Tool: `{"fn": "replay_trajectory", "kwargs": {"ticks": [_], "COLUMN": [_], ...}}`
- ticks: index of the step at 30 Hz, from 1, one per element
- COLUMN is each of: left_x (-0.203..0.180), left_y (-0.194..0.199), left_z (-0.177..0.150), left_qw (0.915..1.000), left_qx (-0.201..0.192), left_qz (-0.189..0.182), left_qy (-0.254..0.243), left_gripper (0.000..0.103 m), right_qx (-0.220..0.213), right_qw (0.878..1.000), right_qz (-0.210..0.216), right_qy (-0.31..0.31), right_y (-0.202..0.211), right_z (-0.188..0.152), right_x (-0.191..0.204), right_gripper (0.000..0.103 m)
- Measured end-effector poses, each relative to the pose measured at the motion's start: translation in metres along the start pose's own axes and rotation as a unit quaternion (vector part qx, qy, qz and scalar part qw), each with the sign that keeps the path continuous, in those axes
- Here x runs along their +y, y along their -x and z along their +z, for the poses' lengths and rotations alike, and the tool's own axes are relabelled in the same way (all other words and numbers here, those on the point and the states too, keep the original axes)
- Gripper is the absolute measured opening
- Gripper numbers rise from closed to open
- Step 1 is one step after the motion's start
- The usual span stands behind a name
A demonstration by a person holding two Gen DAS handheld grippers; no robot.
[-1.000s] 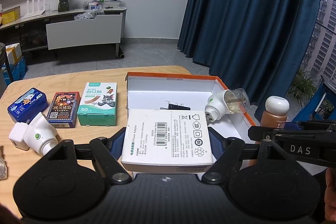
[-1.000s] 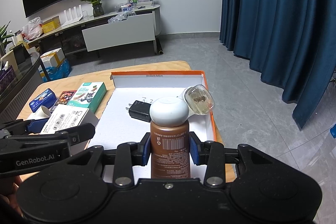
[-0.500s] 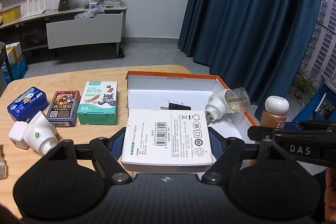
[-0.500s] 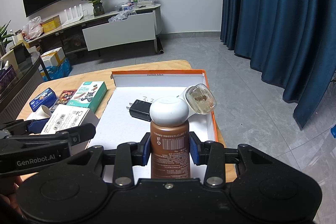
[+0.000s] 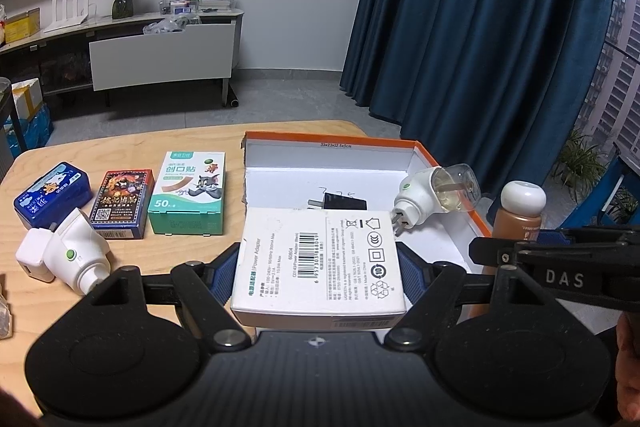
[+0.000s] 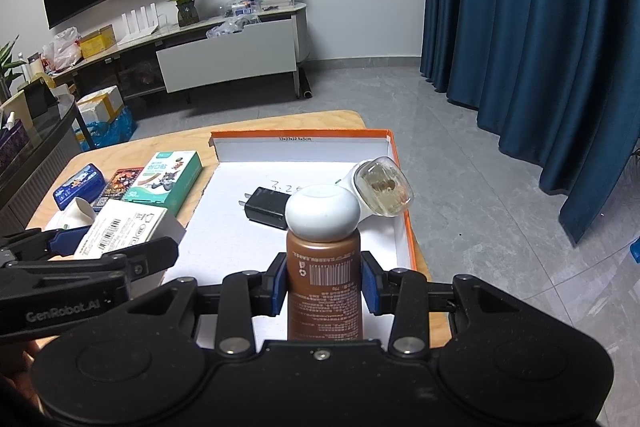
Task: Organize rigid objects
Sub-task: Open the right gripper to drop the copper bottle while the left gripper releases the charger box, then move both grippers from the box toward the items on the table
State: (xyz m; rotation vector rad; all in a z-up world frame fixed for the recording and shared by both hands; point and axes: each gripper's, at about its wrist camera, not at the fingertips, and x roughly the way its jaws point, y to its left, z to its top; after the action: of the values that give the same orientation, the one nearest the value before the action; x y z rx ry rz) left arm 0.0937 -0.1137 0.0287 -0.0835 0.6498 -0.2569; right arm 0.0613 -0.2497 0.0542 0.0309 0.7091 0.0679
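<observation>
**Both grippers loaded over the tray**

The left gripper point(image 5: 319, 259) pinches a white adapter box point(image 5: 320, 255) lying flat, long axis running away from the camera. The right gripper point(image 6: 324, 281) clamps a brown bottle point(image 6: 324, 291) upright, cap up, above the orange-rimmed tray point(image 6: 304, 135).

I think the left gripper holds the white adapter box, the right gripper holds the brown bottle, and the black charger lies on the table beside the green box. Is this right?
Not quite. The black charger lies inside the open carton, not on the table; the right wrist view shows it. As you say, the left gripper holds the white adapter box and the right gripper holds the brown bottle.
</observation>
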Motion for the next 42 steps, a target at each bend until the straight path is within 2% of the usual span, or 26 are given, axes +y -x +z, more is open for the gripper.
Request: {"fn": "replay_trajectory", "kwargs": {"ticks": [8, 11, 17, 29, 31, 33, 36, 42], "left_x": [-0.001, -0.002, -0.007, -0.025, -0.025, -0.024, -0.015, 0.016], "left_y": [-0.006, -0.011, -0.028, -0.070, -0.067, -0.060, -0.049, -0.025], "left_z": [-0.001, -0.001, 0.000, -0.001, -0.001, 0.000, 0.003, 0.004], "left_qw": [0.9999, 0.9998, 0.9994, 0.9976, 0.9976, 0.9983, 0.9989, 0.9987], "left_qx": [0.008, 0.012, 0.025, 0.060, 0.060, 0.047, 0.040, 0.029], "left_qz": [0.004, 0.006, 0.004, 0.004, -0.003, -0.001, 0.002, 0.039], "left_qy": [-0.007, -0.015, -0.025, -0.034, -0.035, -0.036, -0.023, 0.012], "left_gripper": [0.079, 0.079, 0.079, 0.081, 0.085, 0.095, 0.095, 0.095], "right_qx": [0.000, -0.013, -0.035, -0.038, -0.040, -0.042, -0.043, -0.039], "right_qw": [1.000, 1.000, 0.999, 0.998, 0.999, 0.999, 0.999, 0.999], "right_qz": [0.000, 0.004, -0.007, -0.014, -0.013, -0.012, -0.010, 0.014], "right_qy": [0.004, -0.010, -0.033, -0.037, -0.034, -0.029, -0.027, -0.007], "right_y": [-0.018, -0.017, -0.007, -0.002, 0.000, 0.001, 0.003, 0.000], "right_z": [0.011, 0.013, 0.013, 0.019, 0.020, 0.021, 0.023, 0.027], "right_x": [-0.003, -0.009, -0.023, -0.023, -0.020, -0.016, -0.011, 0.014], "right_gripper": [0.047, 0.066, 0.069, 0.071, 0.072, 0.072, 0.072, 0.073]}}
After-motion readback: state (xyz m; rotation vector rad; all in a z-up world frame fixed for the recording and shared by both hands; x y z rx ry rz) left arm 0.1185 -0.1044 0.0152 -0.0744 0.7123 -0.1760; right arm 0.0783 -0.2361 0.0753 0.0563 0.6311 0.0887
